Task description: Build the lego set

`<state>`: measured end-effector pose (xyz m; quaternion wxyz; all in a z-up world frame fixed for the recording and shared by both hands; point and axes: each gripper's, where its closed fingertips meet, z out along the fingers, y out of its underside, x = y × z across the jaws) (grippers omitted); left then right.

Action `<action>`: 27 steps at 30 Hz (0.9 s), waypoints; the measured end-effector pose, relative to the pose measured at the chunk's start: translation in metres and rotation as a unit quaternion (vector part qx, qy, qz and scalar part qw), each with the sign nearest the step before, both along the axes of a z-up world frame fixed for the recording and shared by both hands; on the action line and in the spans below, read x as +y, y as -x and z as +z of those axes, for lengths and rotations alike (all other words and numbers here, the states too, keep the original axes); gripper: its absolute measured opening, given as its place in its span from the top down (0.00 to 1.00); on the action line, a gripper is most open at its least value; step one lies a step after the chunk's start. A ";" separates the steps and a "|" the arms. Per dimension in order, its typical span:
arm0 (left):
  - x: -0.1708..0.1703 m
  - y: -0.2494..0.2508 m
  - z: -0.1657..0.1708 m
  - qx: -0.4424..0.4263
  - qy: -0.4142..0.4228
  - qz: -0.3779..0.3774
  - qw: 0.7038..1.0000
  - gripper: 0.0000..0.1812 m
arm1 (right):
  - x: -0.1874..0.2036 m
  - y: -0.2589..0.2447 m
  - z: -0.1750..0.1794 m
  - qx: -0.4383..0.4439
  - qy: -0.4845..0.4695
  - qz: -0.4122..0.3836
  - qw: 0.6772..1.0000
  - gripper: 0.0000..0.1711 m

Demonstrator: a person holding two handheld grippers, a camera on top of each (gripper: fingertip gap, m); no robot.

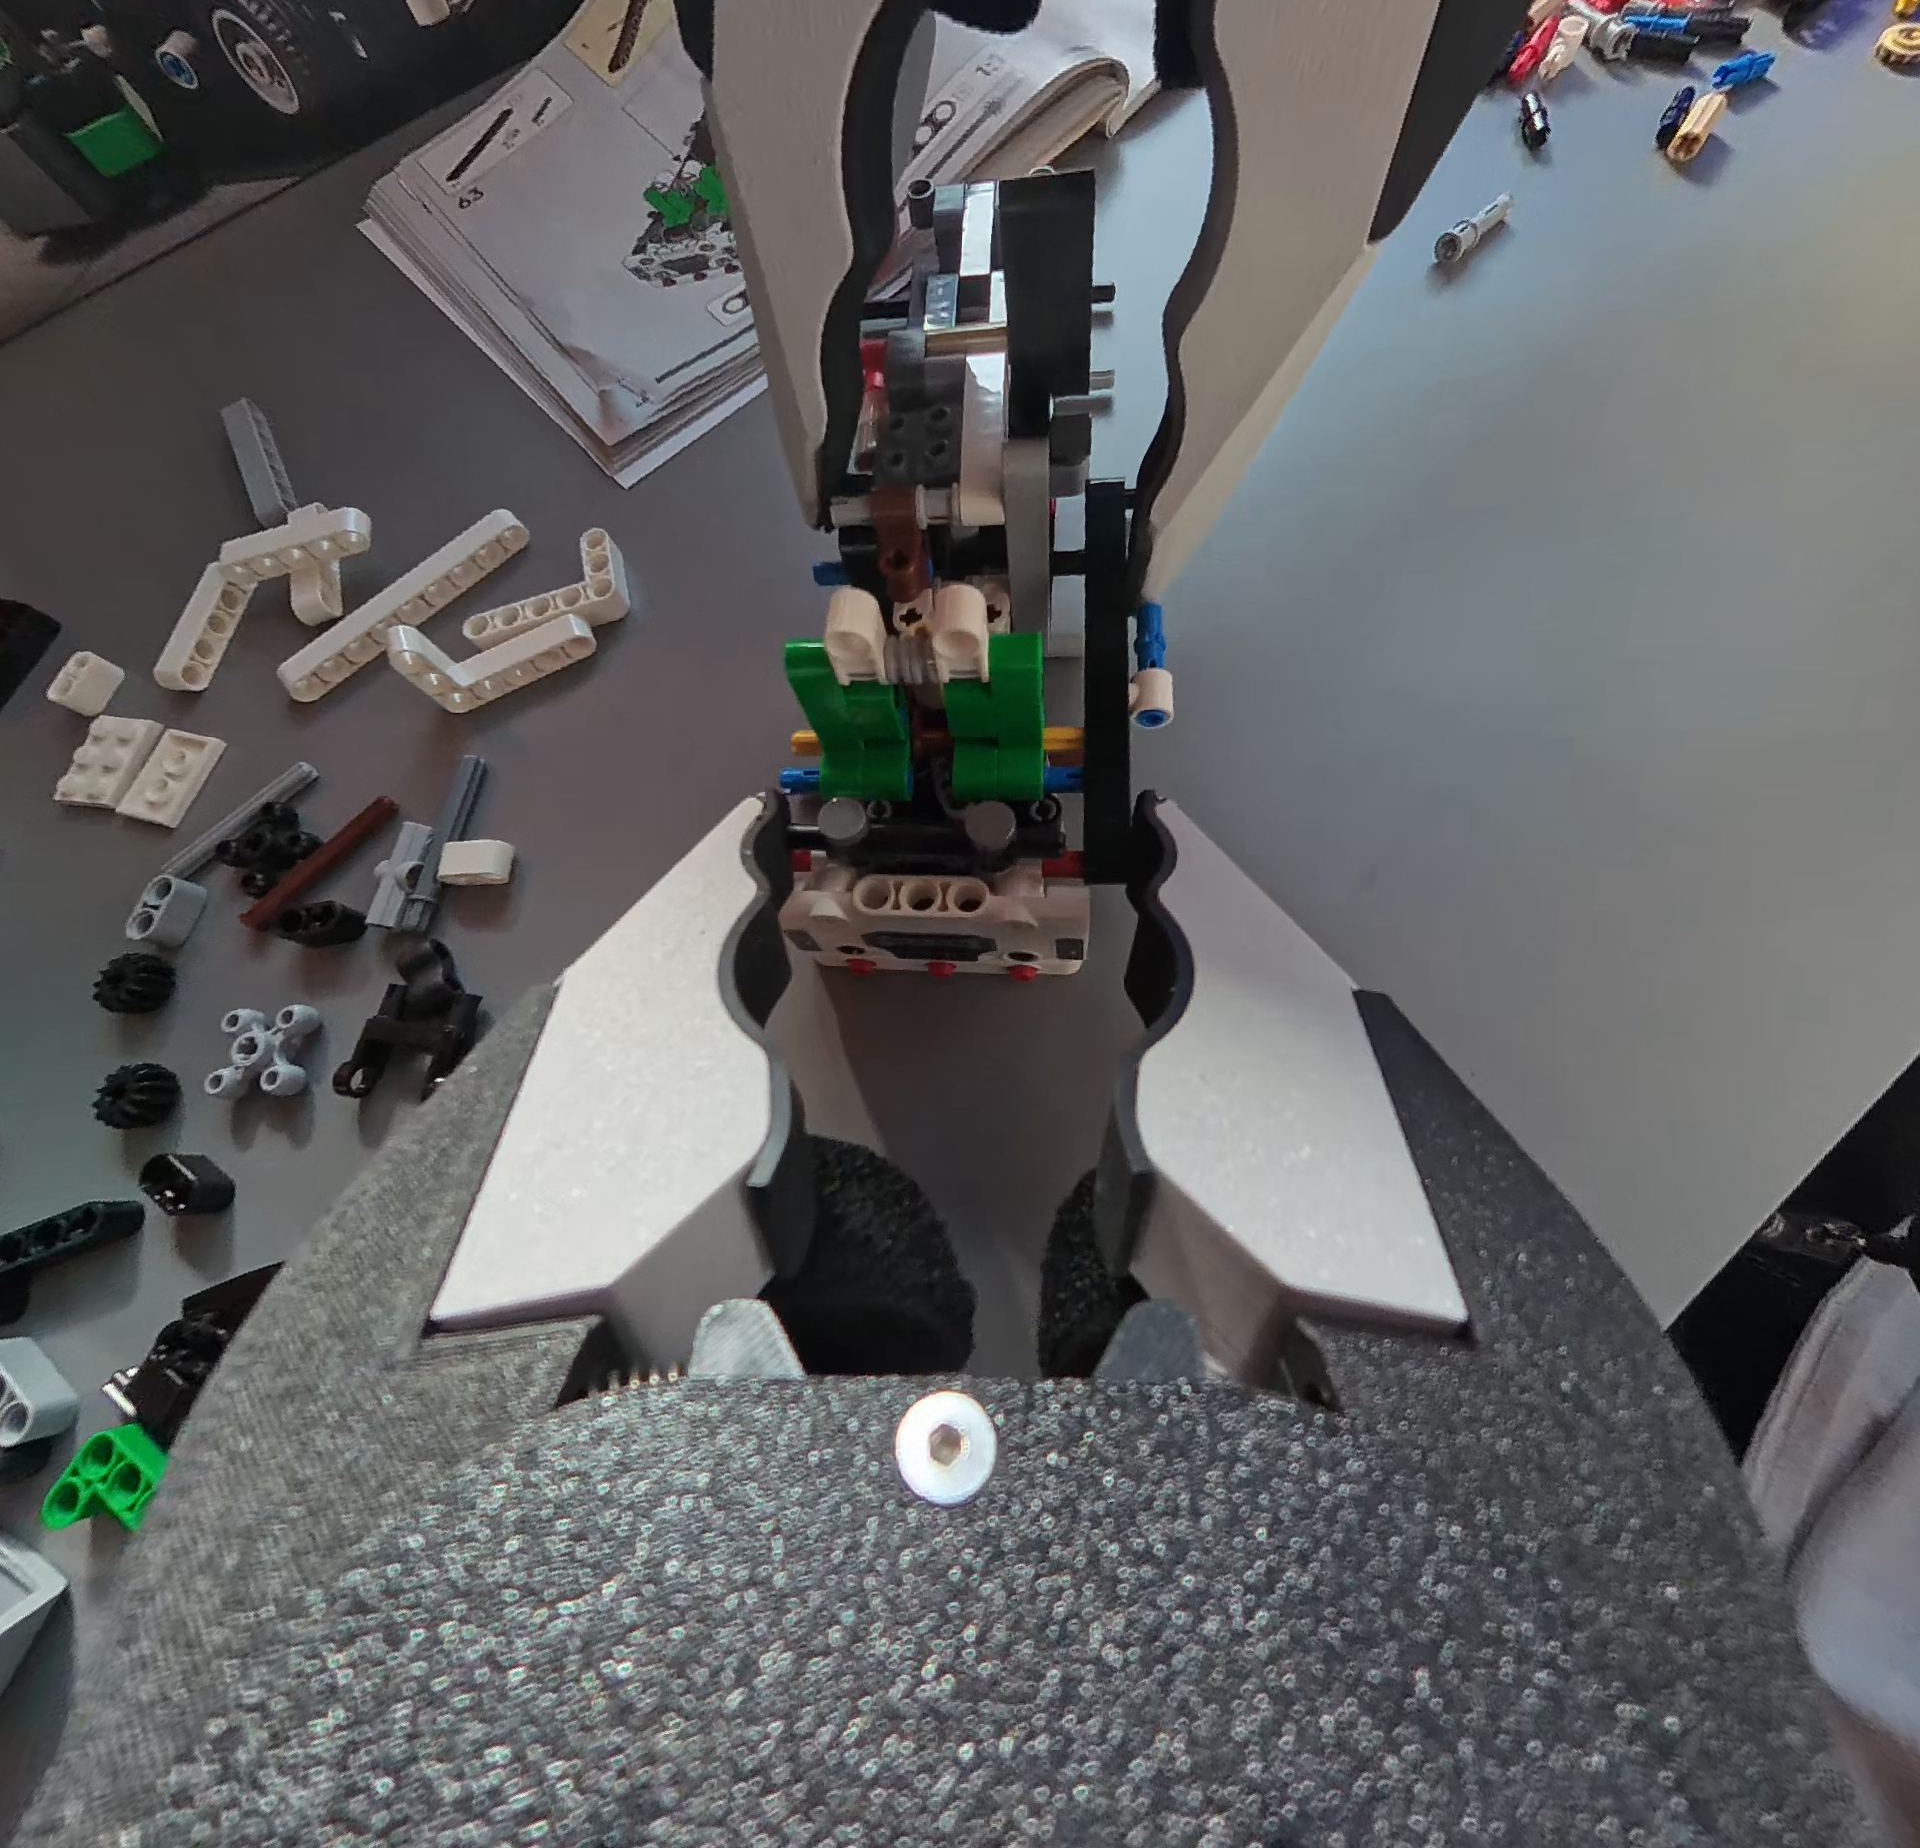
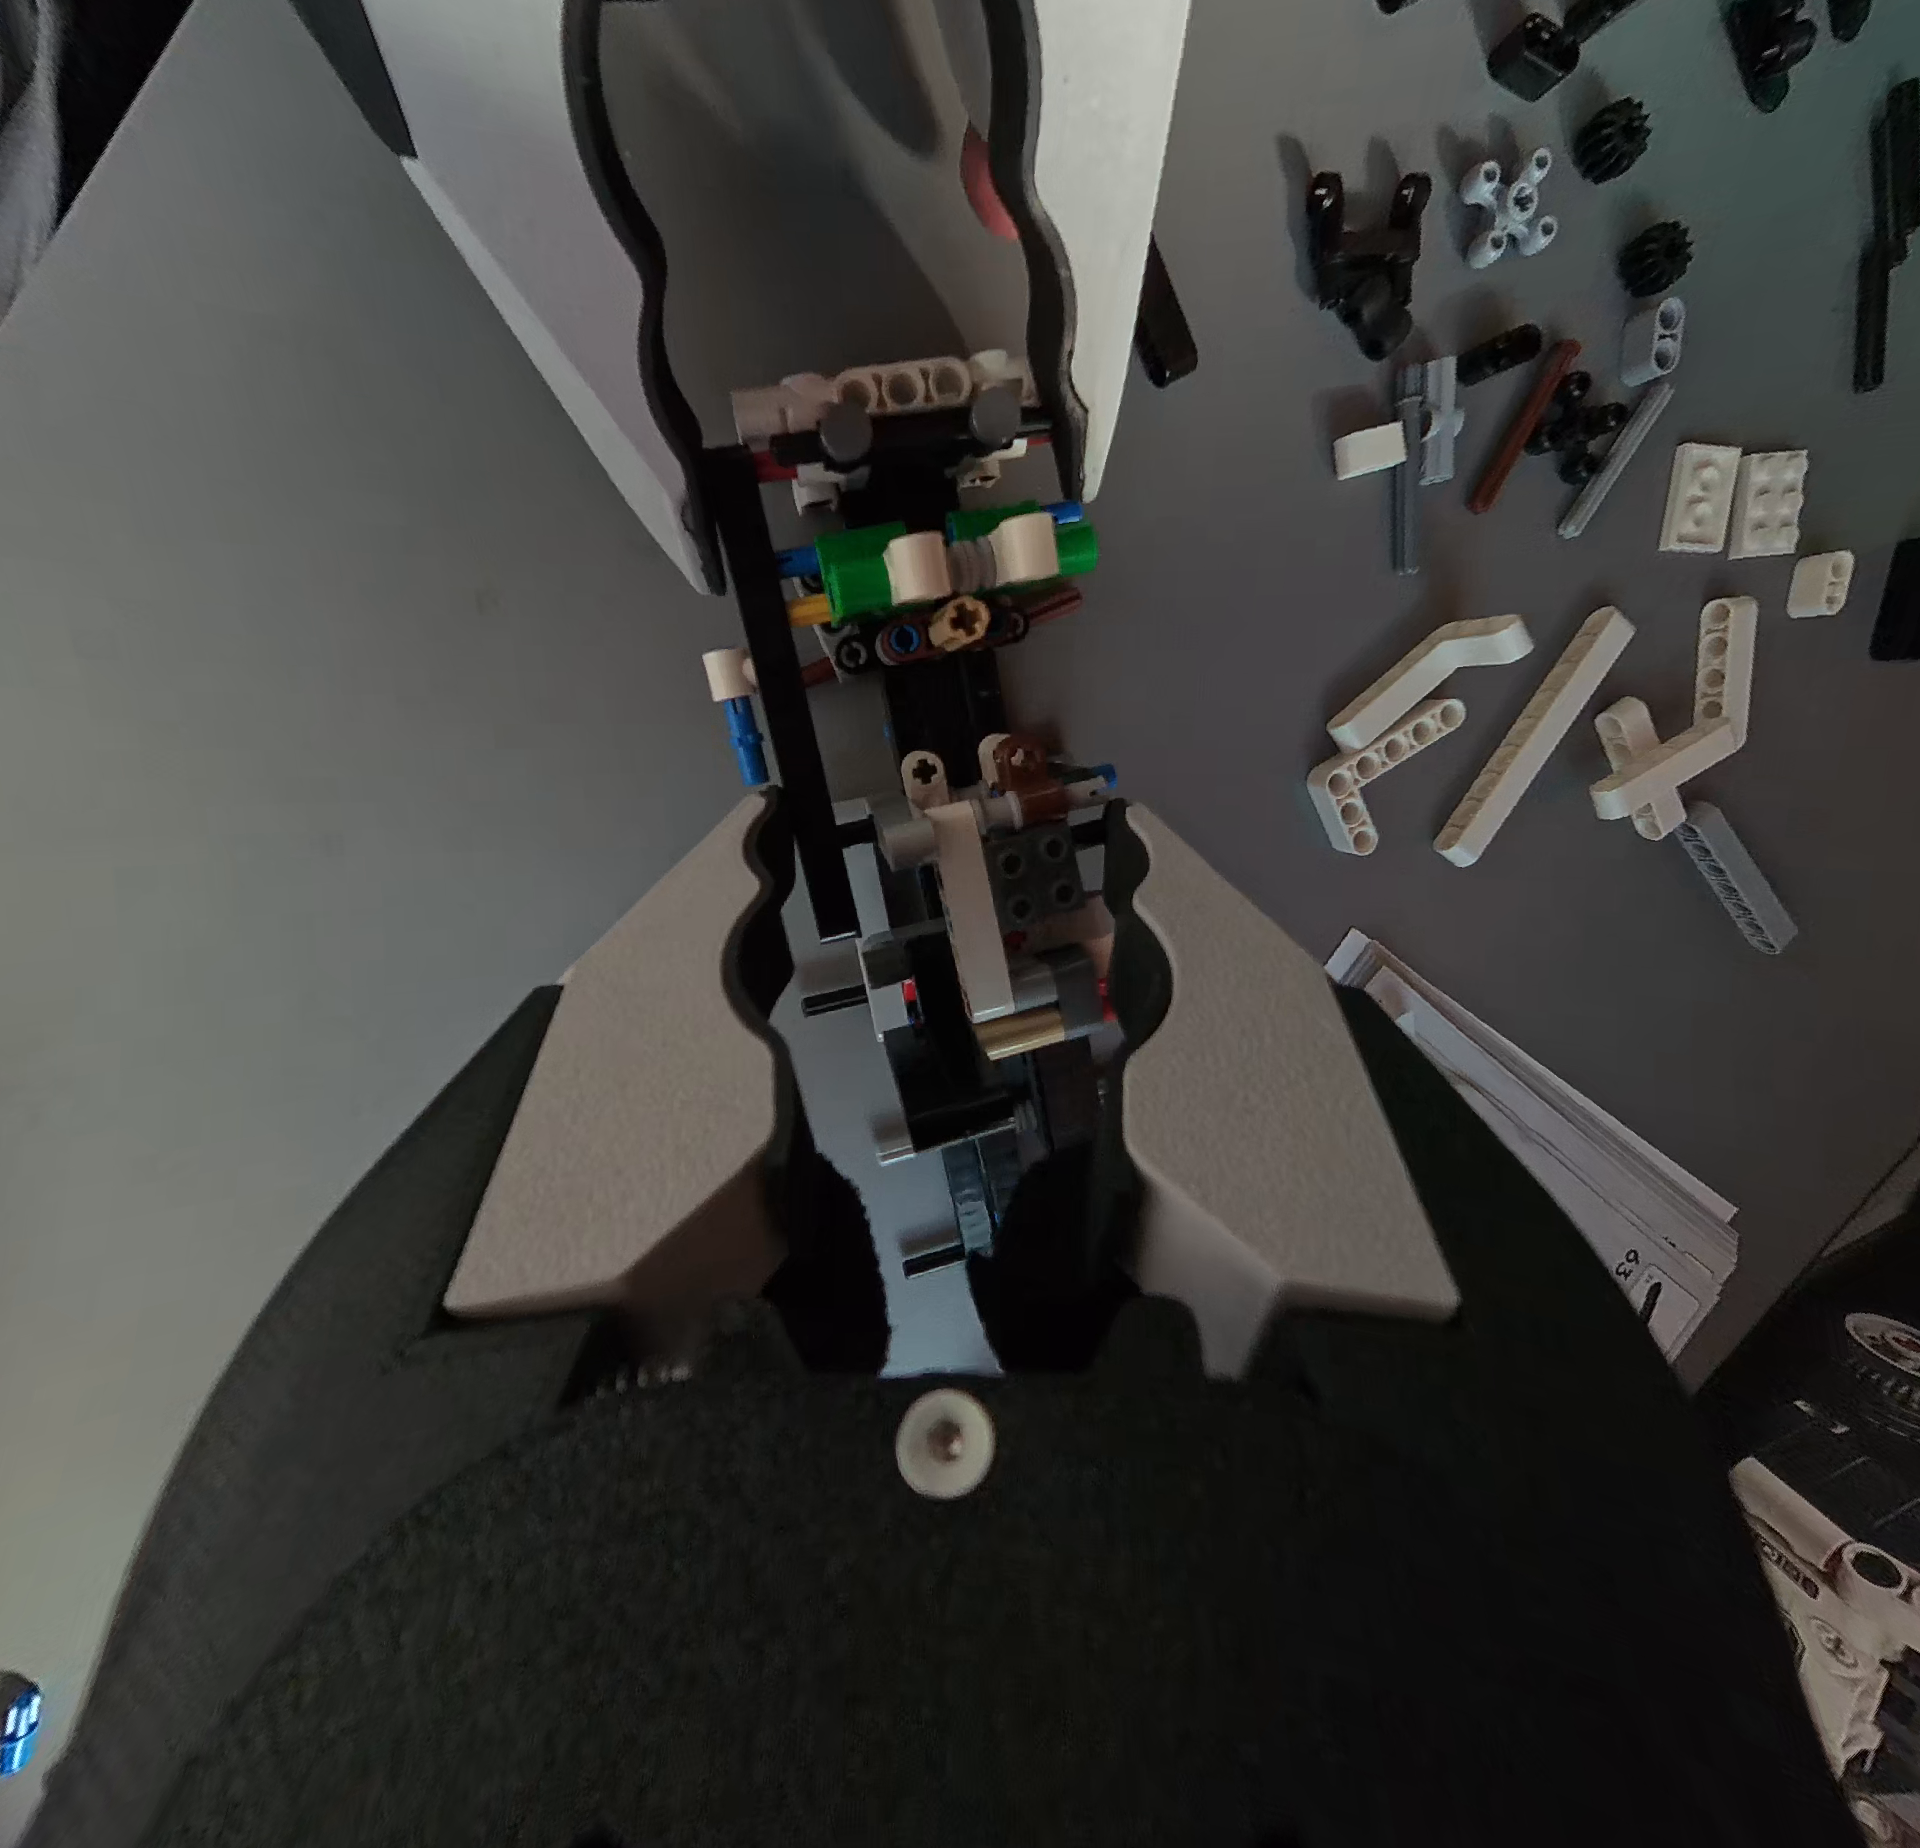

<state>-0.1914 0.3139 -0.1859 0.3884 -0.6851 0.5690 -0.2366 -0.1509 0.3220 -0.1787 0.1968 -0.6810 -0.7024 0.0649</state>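
Observation:
A long, narrow lego assembly (image 1: 862,728) of black beams, green blocks and a white end piece is held over the grey table (image 1: 1507,655). My left gripper (image 1: 961,842) is shut on its white end. My right gripper (image 2: 940,832) is shut on the opposite end, around the grey and black parts. The assembly (image 2: 862,572) runs straight between the two grippers, which face each other. The right gripper (image 1: 982,531) reaches in from the top of the left wrist view. The left gripper (image 2: 899,510) reaches in from the top of the right wrist view.
Loose white beams (image 1: 416,603), black gears and small grey and black parts lie on the table to the left. They also show in the right wrist view (image 2: 1538,728). An open instruction booklet (image 1: 582,271) and the set's box (image 1: 260,32) lie beyond. Several coloured pins (image 1: 1662,22) sit far right. The gap from one gripper's tips to the other's is roughly 5 centimetres.

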 end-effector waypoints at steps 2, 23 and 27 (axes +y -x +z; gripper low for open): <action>0.000 0.000 0.000 0.002 0.003 -0.001 1.000 0.65 | 0.000 0.000 0.000 0.000 -0.001 0.000 1.000 0.66; 0.002 -0.003 0.000 0.004 -0.006 -0.015 1.000 0.65 | 0.000 -0.002 -0.011 -0.031 0.035 0.005 0.999 0.60; 0.000 -0.005 0.000 0.003 -0.004 -0.020 1.000 0.64 | 0.001 -0.004 -0.017 -0.047 0.046 0.012 0.998 0.60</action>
